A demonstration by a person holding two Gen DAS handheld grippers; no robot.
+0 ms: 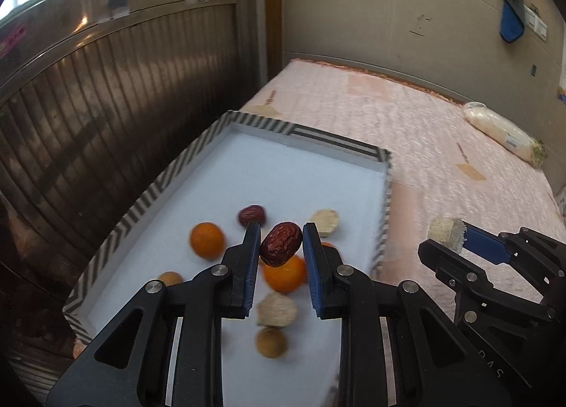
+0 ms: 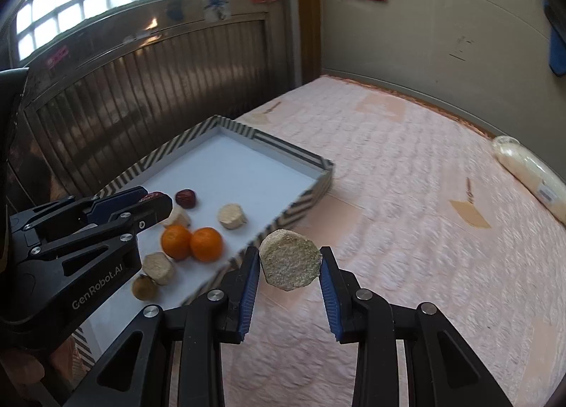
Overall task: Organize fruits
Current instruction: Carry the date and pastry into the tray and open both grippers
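Tray (image 1: pixel 166 187): white floor, rim patterned in grey-and-white chevron stripes. Two oranges (image 2: pixel 191 242): bright orange. Dates (image 1: pixel 281 244): dark red-brown, wrinkled. Cut pale chunks (image 2: pixel 290 260): beige. Gripper pads (image 1: pixel 311 265): blue, ribbed, on black frames. Bedcover (image 2: pixel 406 194): pale pink, quilted.

A pink quilted bed (image 2: pixel 406 173) carries a striped tray (image 2: pixel 300 205) and a wrapped bundle (image 2: pixel 530 173).

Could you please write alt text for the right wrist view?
The right gripper holds a pale round chunk above a pink quilted bedcover. At left, the left gripper holds a red date over a striped tray of oranges and similar chunks.
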